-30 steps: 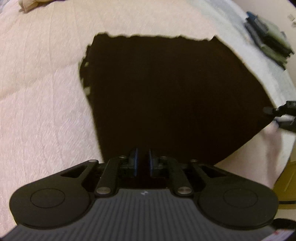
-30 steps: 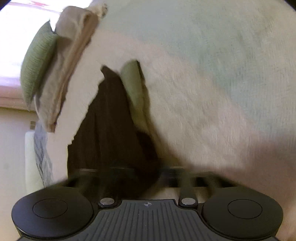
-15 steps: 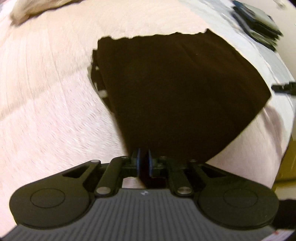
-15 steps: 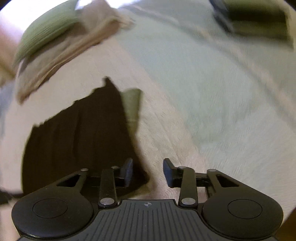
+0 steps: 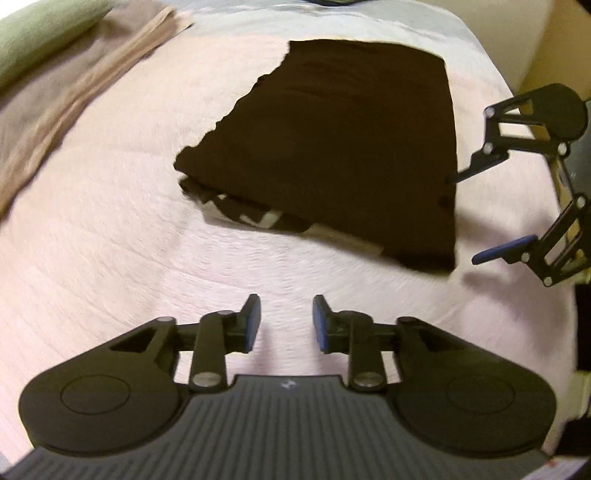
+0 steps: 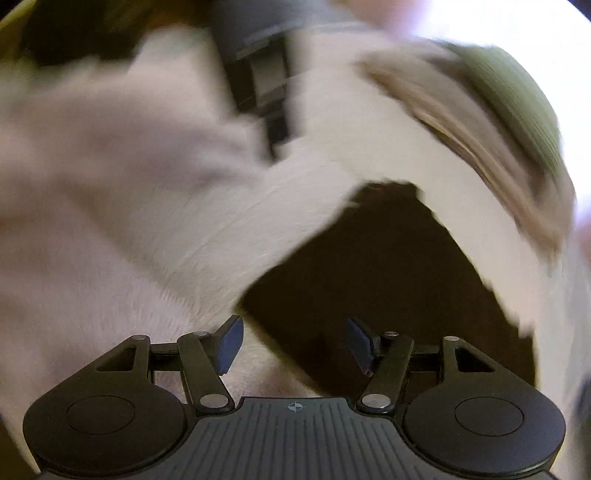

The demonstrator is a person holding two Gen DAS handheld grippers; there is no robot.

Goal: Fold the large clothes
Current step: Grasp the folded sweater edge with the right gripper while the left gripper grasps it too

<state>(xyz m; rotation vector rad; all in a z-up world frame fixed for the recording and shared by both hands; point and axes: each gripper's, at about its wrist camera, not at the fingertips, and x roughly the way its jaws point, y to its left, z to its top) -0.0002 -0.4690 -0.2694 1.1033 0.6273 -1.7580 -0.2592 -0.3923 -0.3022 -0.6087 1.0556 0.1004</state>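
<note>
A dark brown garment [image 5: 340,147] lies folded flat on the pale pink bedcover [image 5: 110,240], with a bit of white lining showing under its near edge. My left gripper [image 5: 286,321] is open, hovering over bare cover just short of that near edge, with nothing between its fingers. To the garment's right, my right gripper [image 5: 461,218] stands open beside its right edge. The right wrist view is blurred; the right gripper [image 6: 293,345] is open there over the garment [image 6: 388,277] corner, and the other tool's grey body [image 6: 258,66] shows at the top.
Along the left of the bed lie a folded tan blanket [image 5: 74,92] and a green pillow [image 5: 40,33]. The bed's right edge and a yellowish wall [image 5: 554,48] are close behind the right gripper. In the right wrist view the pillow [image 6: 517,99] is at the upper right.
My left gripper has let go of the dark garment, opened and pulled back off it. The right gripper opened wider and swung round to the garment's right side. The garment now lies flat.
</note>
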